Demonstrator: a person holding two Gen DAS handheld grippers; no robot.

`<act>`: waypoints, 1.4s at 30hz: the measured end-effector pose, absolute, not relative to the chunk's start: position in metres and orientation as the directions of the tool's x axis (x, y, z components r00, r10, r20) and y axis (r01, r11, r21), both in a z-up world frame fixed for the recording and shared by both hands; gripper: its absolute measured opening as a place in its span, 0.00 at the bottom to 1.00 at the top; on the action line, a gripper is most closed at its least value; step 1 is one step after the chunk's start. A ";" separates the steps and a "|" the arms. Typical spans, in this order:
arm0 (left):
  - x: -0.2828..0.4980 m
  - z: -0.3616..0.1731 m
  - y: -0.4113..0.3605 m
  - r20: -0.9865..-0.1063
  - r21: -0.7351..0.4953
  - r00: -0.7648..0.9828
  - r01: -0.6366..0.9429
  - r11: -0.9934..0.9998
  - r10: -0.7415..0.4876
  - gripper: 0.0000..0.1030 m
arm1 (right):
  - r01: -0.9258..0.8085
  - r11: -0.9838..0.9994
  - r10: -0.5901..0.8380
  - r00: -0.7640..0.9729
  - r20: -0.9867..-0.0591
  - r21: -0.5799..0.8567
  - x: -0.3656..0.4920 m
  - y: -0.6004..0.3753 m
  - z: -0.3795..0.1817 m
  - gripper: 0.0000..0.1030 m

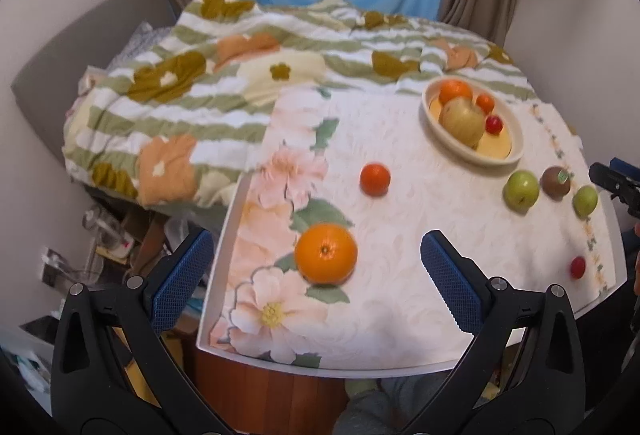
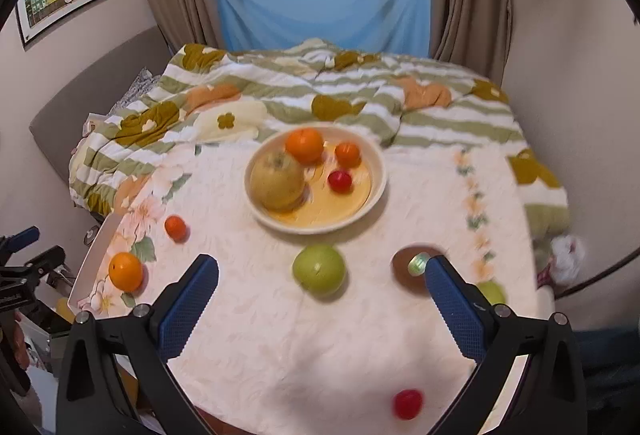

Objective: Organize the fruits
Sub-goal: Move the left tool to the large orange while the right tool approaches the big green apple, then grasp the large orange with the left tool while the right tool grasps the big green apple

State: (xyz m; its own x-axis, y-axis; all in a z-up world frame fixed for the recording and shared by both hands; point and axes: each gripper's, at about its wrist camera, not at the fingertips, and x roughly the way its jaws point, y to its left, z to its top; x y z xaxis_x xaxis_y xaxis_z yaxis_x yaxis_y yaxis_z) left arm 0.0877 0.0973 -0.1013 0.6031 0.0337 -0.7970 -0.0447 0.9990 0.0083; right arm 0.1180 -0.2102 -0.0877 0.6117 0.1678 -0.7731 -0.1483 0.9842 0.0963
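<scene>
A cream bowl (image 2: 376, 171) (image 1: 516, 139) on the table holds a large yellow-brown apple (image 2: 276, 181), an orange (image 2: 305, 145), a small mandarin (image 2: 347, 154) and a small red fruit (image 2: 340, 181). Loose on the cloth lie a big orange (image 1: 326, 253) (image 2: 125, 271), a mandarin (image 1: 375, 179) (image 2: 176, 227), a green apple (image 2: 319, 269) (image 1: 520, 190), a brown kiwi (image 2: 408, 267) (image 1: 556, 182), a second green apple (image 1: 585, 199) (image 2: 491, 293) and a red fruit (image 2: 407, 403) (image 1: 577, 267). My left gripper (image 1: 316, 291) is open, just short of the big orange. My right gripper (image 2: 322, 299) is open, just short of the green apple.
The table (image 1: 216, 315) has a floral white cloth and a raised white rim at its left edge. A striped flowered quilt (image 1: 180, 103) covers the bed behind it. Clutter (image 1: 100, 243) sits on the floor left of the table. The right gripper's tip (image 1: 612, 179) shows at the right.
</scene>
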 end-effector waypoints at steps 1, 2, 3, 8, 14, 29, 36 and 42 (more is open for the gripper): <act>0.089 -0.110 0.099 -0.803 -0.003 0.595 -0.046 0.999 0.025 1.00 | -0.143 0.985 0.164 0.605 -0.779 0.096 0.118 -0.209 -0.095 1.00; 0.091 -0.117 0.099 -0.808 -0.012 0.588 -0.049 0.999 0.019 1.00 | -0.136 0.986 0.159 0.597 -0.787 0.096 0.117 -0.206 -0.104 1.00; 0.093 -0.125 0.100 -0.813 -0.019 0.582 -0.052 0.998 0.015 1.00 | -0.130 0.987 0.157 0.589 -0.793 0.099 0.117 -0.204 -0.112 1.00; 0.106 -0.163 0.098 -0.842 -0.040 0.539 -0.065 0.997 0.002 1.00 | -0.111 0.989 0.142 0.555 -0.820 0.096 0.121 -0.198 -0.146 1.00; 0.125 -0.192 0.096 -0.861 -0.063 0.509 -0.074 0.995 -0.017 1.00 | -0.133 0.990 0.120 0.536 -0.836 0.057 0.129 -0.189 -0.169 1.00; 0.143 -0.224 0.103 -0.898 -0.073 0.441 -0.118 0.990 -0.014 0.67 | -0.170 0.984 0.133 0.504 -0.853 0.053 0.156 -0.181 -0.185 1.00; 0.142 -0.225 0.103 -0.899 -0.062 0.439 -0.111 0.992 -0.007 0.66 | -0.157 0.987 0.107 0.503 -0.858 0.031 0.171 -0.180 -0.188 0.95; 0.143 -0.224 0.106 -0.900 -0.075 0.435 -0.118 0.990 -0.017 0.66 | -0.167 0.986 0.091 0.470 -0.878 0.013 0.186 -0.175 -0.199 0.78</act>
